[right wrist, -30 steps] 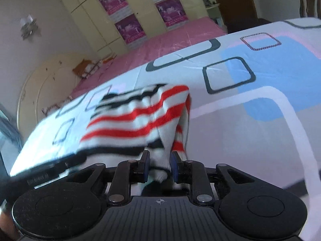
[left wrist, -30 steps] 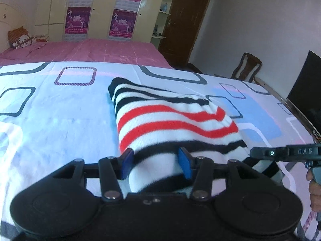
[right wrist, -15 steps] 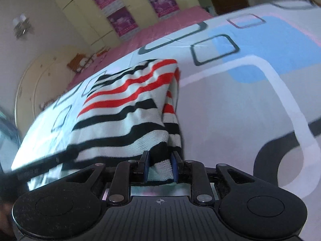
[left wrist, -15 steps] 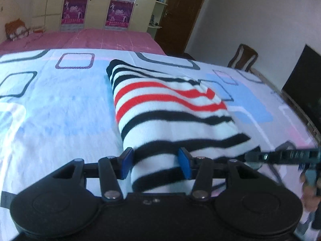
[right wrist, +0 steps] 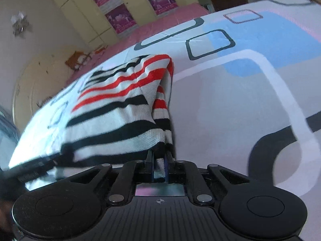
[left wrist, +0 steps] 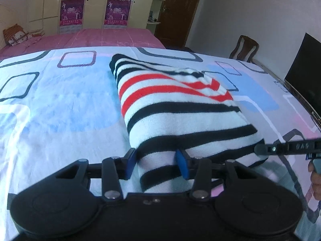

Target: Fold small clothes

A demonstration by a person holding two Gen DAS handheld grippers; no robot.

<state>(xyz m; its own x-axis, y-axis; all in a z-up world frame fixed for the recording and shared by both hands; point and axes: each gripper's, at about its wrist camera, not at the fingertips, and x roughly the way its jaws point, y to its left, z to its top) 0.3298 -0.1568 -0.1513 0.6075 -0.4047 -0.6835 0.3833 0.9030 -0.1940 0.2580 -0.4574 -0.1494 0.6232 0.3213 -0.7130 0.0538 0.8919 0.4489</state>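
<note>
A small knit sweater (left wrist: 176, 108) with black, white and red stripes lies folded on the patterned bedsheet (left wrist: 60, 108). My left gripper (left wrist: 157, 163) has its blue pads wide apart around the near left hem, and the cloth fills the gap. My right gripper (right wrist: 159, 165) is shut on the sweater's near right corner (right wrist: 160, 150) and holds that edge up off the sheet. The sweater (right wrist: 124, 110) stretches away from it to the left. The right gripper's side (left wrist: 289, 146) shows at the right edge of the left wrist view.
The white, blue and grey sheet (right wrist: 250, 92) covers the near bed. A pink bed (left wrist: 90, 38) lies beyond it. A wardrobe with posters (left wrist: 94, 6), a door (left wrist: 176, 10), a wooden chair (left wrist: 244, 48) and a dark screen (left wrist: 305, 70) stand around.
Both grippers pulled the sweater's near edge toward me and lower, spreading the top layer over the lower part. More black stripes now show and the garment lies flatter.
</note>
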